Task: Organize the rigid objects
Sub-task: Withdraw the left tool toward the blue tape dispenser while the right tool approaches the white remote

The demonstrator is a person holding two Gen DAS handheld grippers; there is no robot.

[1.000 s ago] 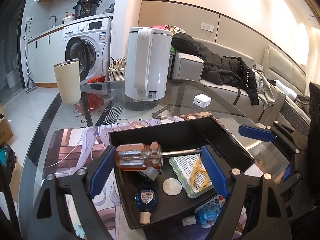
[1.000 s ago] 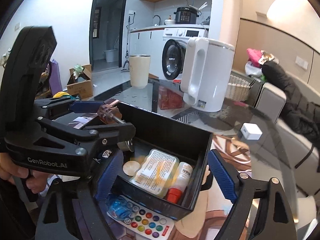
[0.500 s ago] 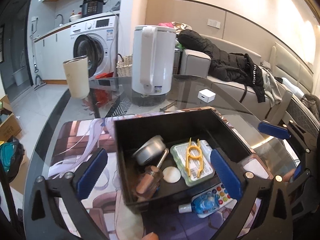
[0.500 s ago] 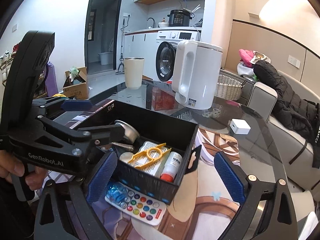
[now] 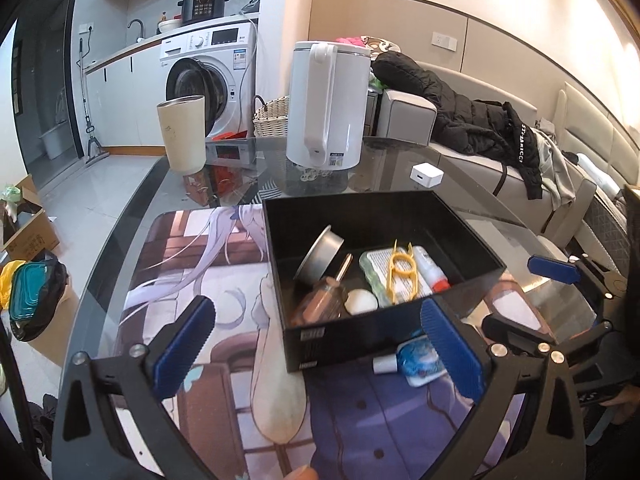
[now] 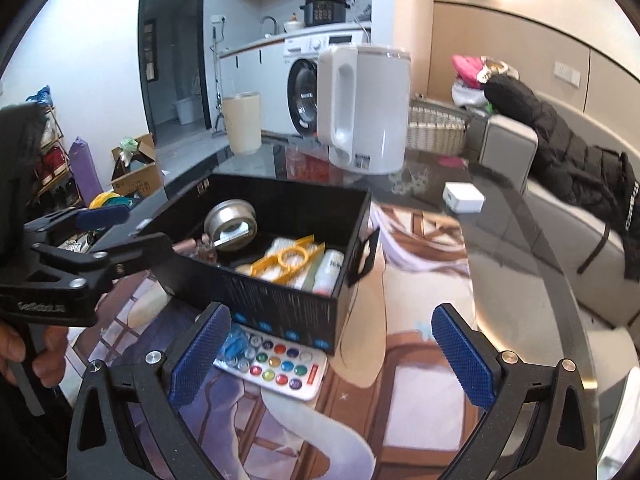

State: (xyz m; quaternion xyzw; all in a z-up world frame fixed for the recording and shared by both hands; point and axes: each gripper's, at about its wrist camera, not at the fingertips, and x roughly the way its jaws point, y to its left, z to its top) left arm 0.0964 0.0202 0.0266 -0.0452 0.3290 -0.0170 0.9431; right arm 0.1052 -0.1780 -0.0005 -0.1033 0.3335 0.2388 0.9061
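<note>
Inside the black box (image 5: 372, 332) the screwdriver (image 5: 324, 300) now lies; both claws spread empty, the right claw (image 6: 332, 354) just widened.

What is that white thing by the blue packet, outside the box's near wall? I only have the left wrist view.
Observer: A white remote control with coloured round buttons, lying flat on the mat beside the black box.
Operator: Anything on the outside of the box wall that faces the sofa?
Observer: Yes, a black flap sticks outward from that wall.
</note>
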